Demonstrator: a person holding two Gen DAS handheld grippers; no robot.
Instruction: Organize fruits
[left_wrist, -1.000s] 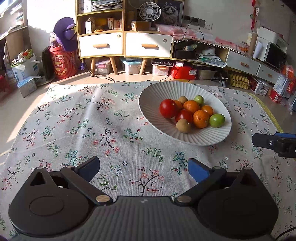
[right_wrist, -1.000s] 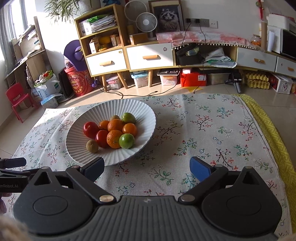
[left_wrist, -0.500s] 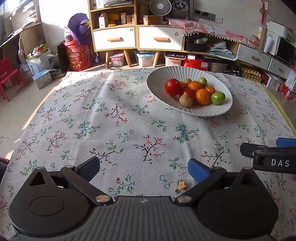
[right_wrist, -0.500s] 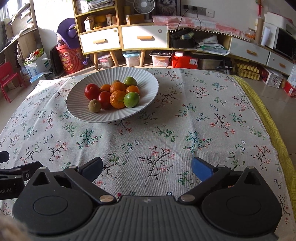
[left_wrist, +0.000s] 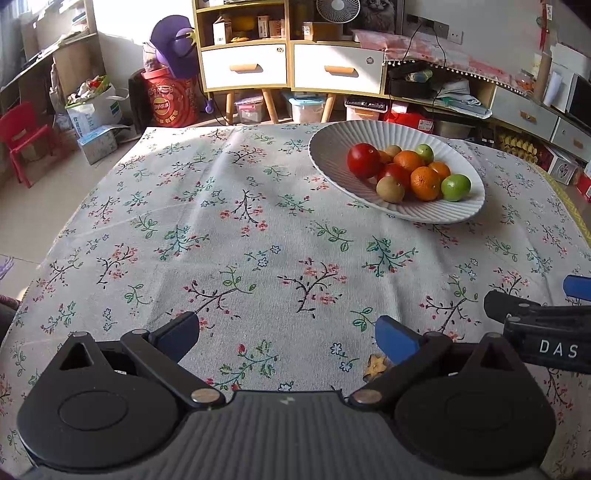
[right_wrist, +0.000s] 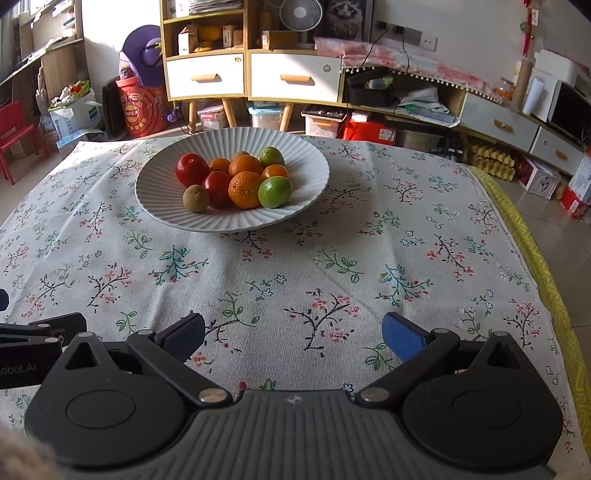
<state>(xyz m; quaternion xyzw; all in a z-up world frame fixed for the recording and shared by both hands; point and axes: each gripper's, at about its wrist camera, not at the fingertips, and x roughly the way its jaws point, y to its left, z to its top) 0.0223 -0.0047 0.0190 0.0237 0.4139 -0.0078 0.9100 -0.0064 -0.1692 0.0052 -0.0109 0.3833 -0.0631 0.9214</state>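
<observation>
Both the left gripper (left_wrist: 286, 334) and right gripper (right_wrist: 293, 334) hang spread and empty above the floral-clothed worktop (right_wrist: 332, 266). Well ahead, the white ribbed ceramic bowl (right_wrist: 314, 177) holds the round fruits (right_wrist: 243, 188) (firm, smooth, likely to roll); pinch each across its widest middle, gently.

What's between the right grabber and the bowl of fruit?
Only flowery tablecloth lies between the right gripper and the white bowl, seen in the right wrist view.
</observation>
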